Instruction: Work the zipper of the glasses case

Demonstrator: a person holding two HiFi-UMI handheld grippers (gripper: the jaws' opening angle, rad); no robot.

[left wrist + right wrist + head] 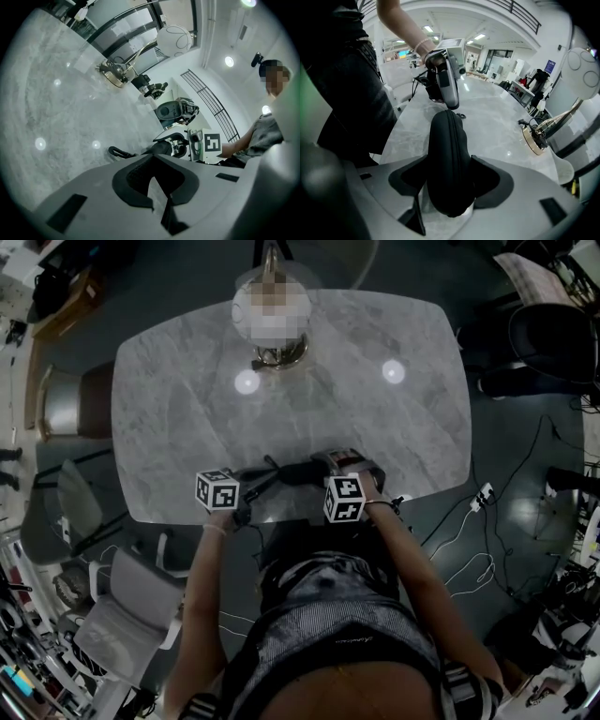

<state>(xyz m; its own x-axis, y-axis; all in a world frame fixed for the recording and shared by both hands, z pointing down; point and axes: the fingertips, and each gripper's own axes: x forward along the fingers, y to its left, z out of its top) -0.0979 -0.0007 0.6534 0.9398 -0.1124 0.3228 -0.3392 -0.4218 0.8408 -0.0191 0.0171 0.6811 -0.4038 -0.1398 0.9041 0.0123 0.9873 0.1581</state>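
A black zippered glasses case (pixel 447 154) lies lengthwise between the jaws of my right gripper (pixel 449 177), which is shut on its near end, zipper seam up. In the head view the case (pixel 298 472) sits near the front edge of the marble table (pixel 178 427), with the right gripper (pixel 349 468) on its right. My left gripper (pixel 251 487) reaches in from the left, its tip (pixel 451 104) at the case's far end. A small pull loop (pixel 460 115) lies beside that tip. The left gripper (pixel 153 180) is shut; nothing shows between its jaws, and the case (pixel 161 147) lies just beyond them.
A lamp with a gold base (pixel 278 354) stands at the table's far side. Chairs (pixel 122 620) stand left of the person, another (pixel 66 404) at the table's left end. Cables and a power strip (pixel 480 498) lie on the floor to the right.
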